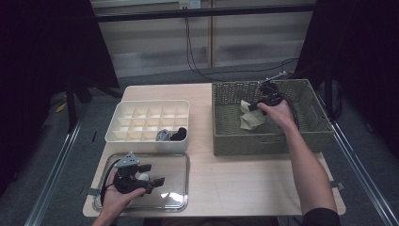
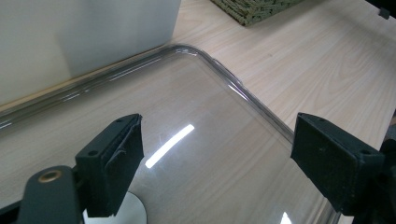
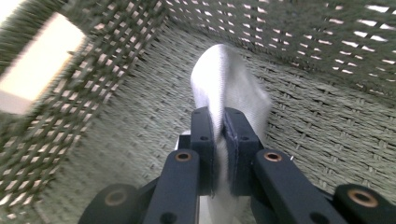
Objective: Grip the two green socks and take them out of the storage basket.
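Observation:
A pale sock (image 1: 251,116) (image 3: 231,86) hangs inside the green woven basket (image 1: 315,123) (image 3: 327,121) at the right, pinched between the jaws of my right gripper (image 1: 254,107) (image 3: 218,122), which is shut on it. My left gripper (image 1: 153,175) (image 2: 215,154) hovers open over the clear plastic lid (image 1: 179,162) (image 2: 219,126) at the front left, nothing between its jaws. Behind the lid stands a white divided organizer box (image 1: 123,117) (image 2: 93,32); its front-right cells hold a grey rolled sock (image 1: 163,135) and a black one (image 1: 179,135).
The wooden table (image 1: 226,179) (image 2: 322,60) has bare room at the front centre, between lid and basket. A small white round object (image 2: 128,212) lies on the lid under the left gripper. Cables hang off the far table edge.

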Action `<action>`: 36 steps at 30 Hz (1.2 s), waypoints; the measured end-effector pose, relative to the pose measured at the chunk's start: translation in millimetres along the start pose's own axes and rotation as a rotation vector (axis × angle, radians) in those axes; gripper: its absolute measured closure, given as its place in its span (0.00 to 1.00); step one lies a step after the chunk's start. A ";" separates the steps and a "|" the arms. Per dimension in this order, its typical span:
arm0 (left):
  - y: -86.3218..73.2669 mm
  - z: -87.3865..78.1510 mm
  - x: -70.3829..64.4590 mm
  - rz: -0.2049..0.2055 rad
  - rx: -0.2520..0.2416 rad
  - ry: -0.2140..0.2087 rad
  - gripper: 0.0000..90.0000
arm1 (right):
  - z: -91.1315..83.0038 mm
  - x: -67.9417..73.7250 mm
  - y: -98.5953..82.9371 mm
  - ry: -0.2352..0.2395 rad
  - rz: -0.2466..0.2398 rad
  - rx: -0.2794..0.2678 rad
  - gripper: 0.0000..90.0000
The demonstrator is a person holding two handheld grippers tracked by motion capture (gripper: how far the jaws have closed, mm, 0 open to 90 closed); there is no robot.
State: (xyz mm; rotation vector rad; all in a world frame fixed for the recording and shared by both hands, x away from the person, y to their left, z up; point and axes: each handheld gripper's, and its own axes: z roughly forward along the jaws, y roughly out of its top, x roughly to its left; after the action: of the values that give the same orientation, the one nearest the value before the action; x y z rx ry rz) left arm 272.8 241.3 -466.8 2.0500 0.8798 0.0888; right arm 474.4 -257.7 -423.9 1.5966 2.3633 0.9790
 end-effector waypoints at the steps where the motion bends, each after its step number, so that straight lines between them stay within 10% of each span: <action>1: 0.2 0.2 -0.3 0.001 -0.001 0.002 0.18 | -3.5 1.1 -0.6 0.002 0.000 -0.009 0.94; 10: 1.4 0.8 -0.7 0.014 0.006 0.002 0.18 | -18.4 7.8 -4.0 0.071 -0.009 -0.081 0.91; 20: 2.8 2.4 0.6 0.019 0.008 0.003 0.18 | 12.9 32.6 11.2 0.147 -0.058 -0.044 0.94; 26: 1.8 0.7 0.6 0.020 0.008 0.002 0.18 | 31.4 28.2 12.7 0.083 -0.058 0.014 0.82; 32: 2.4 2.1 1.0 0.017 0.009 0.003 0.18 | 11.3 23.2 13.7 0.024 -0.060 -0.043 0.71; 36: 3.0 3.3 -0.1 0.019 0.014 0.003 0.18 | 4.9 29.7 13.1 0.066 -0.095 -0.062 0.82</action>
State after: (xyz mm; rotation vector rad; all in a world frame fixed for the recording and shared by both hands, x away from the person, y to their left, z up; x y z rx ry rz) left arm 275.6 237.8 -466.5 2.0726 0.8649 0.0967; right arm 474.0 -226.8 -413.0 1.4385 2.4014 1.0892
